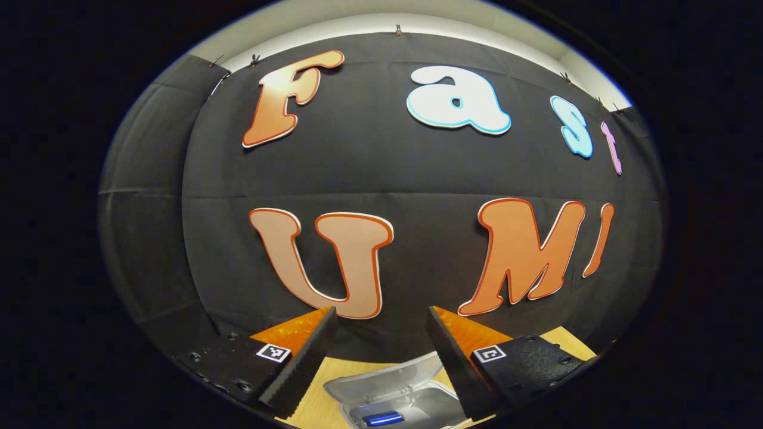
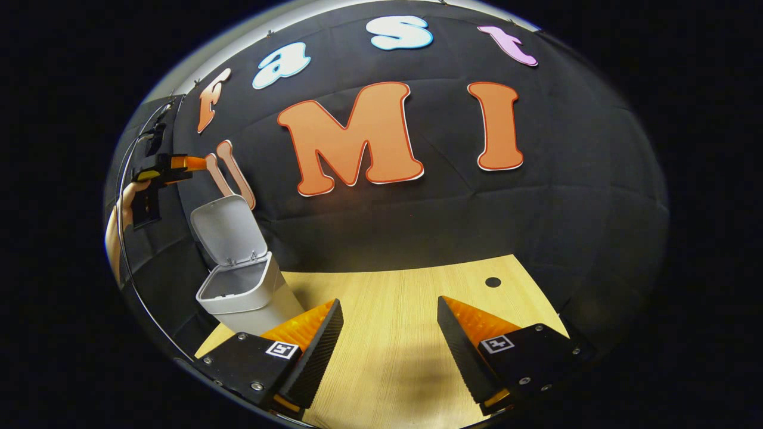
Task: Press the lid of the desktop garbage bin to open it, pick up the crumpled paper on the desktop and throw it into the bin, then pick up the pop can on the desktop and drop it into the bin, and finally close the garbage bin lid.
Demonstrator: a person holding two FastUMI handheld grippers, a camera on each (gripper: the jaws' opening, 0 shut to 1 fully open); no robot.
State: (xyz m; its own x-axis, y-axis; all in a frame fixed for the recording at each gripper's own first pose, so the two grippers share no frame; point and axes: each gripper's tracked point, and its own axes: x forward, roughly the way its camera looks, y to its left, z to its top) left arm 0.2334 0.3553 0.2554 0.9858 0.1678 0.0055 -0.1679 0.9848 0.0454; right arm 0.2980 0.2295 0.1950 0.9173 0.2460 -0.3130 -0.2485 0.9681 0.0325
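Observation:
In the left gripper view my left gripper (image 1: 381, 313) is open and empty, held high over the white desktop bin (image 1: 417, 399). The bin's lid (image 1: 387, 376) is swung up, and a blue shiny can (image 1: 381, 418) lies inside. In the right gripper view the same bin (image 2: 244, 295) stands at the table's left end with its lid (image 2: 229, 229) upright. A hand holds the left gripper (image 2: 173, 164) above and to the left of it. My right gripper (image 2: 389, 304) is open with nothing between its fingers, low over the wooden table (image 2: 411, 286), to the right of the bin.
The black cloth wall rises right behind the bin and the table's far edge. A small round dark hole (image 2: 493, 282) marks the tabletop at the back right. Bare wood (image 2: 387, 357) lies under the right gripper.

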